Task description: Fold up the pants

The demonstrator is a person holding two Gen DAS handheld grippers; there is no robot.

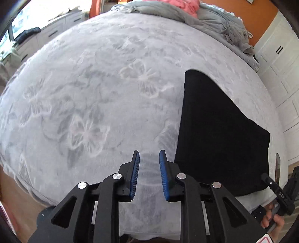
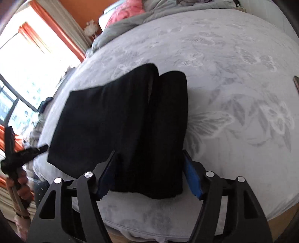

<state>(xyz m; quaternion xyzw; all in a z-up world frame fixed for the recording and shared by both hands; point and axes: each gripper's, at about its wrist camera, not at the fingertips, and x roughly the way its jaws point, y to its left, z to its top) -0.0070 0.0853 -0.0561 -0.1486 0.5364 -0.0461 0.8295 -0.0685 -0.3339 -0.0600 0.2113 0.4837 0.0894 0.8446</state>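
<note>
Black pants lie folded on the grey butterfly-print bedspread, at the right in the left wrist view. My left gripper is open and empty over bare bedspread, just left of the pants' near edge. In the right wrist view the pants show as a flat part at left and two rolled folds at right. My right gripper is open wide, its blue-padded fingers standing either side of the pants' near end. The left finger's pad is partly hidden by fabric.
A heap of grey and pink bedding lies at the bed's far end. White cupboard doors stand to the right, a bright window and a dresser to the left. The bed's near edge is just below the grippers.
</note>
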